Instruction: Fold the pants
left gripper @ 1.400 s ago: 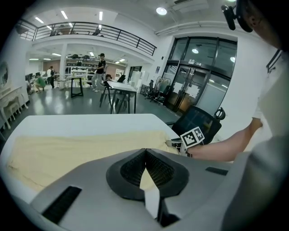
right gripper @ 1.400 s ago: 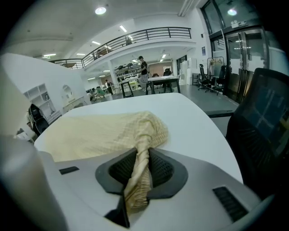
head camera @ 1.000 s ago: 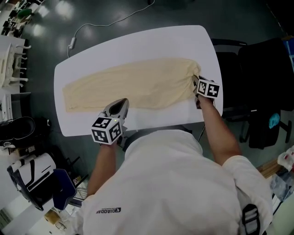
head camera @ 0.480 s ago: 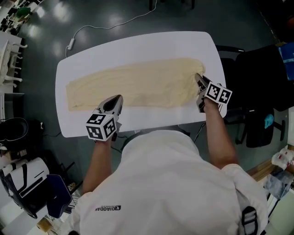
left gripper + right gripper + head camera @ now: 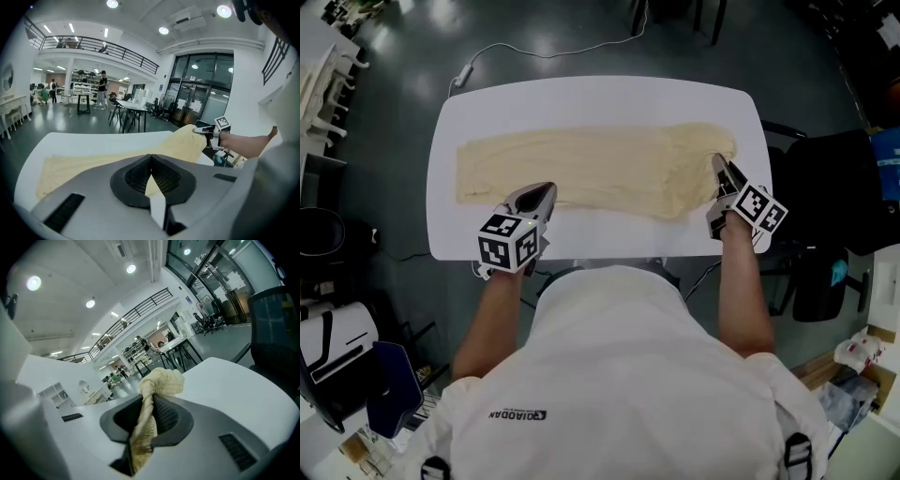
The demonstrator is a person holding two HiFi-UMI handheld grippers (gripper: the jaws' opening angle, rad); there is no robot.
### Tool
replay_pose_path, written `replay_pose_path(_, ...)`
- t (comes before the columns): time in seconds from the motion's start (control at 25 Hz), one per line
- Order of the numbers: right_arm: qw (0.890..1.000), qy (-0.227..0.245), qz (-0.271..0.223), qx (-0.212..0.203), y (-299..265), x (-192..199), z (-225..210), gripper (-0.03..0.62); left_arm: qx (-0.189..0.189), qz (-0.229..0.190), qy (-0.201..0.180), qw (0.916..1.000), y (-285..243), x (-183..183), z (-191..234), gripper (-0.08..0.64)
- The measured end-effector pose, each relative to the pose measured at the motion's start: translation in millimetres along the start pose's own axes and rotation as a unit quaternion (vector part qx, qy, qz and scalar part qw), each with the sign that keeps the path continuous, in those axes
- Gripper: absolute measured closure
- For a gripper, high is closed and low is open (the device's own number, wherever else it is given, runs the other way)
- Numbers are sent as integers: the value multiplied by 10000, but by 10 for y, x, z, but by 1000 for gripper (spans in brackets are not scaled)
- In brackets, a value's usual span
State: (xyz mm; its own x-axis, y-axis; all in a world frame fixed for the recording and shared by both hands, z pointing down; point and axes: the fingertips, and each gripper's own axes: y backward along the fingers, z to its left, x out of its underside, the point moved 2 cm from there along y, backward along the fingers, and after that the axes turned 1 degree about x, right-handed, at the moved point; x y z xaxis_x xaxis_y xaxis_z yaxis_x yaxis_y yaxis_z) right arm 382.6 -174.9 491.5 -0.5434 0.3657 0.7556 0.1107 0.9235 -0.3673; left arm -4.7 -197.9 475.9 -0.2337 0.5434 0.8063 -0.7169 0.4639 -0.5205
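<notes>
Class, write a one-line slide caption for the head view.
Seen from above, the left gripper and right gripper each pinch the cream pants lying lengthwise on a white table.

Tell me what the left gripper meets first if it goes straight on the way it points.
The pants: the left gripper tilts down across the table with its tip at their near edge, so cloth likely comes first; its height above them is unclear.

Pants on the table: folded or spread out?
Spread out: the pants lie full length along the table, no end doubled over. The right gripper pinches one bunched end.
</notes>
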Motion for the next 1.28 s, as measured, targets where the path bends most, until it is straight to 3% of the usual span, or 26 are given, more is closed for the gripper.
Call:
replay_pose_path(0.24,9991,-237,-220,-265,-63,15,475,517,-238,-125,13,9996,420,78,377,532)
replay_pose_path(0.6,9986,2,-183,-487,-164,-88,939,517,-637,-542,283,9961,634,54,485,532)
replay_pose_path(1.0,9926,-21,76,-1213,-174,-133,1239,517,-854,-584,497,9934,554,24,184,532)
replay_pose_path(1.28,9859,-104,80,-1666,-146,-144,1307,517,-1023,-602,285,9925,642,25,-59,532)
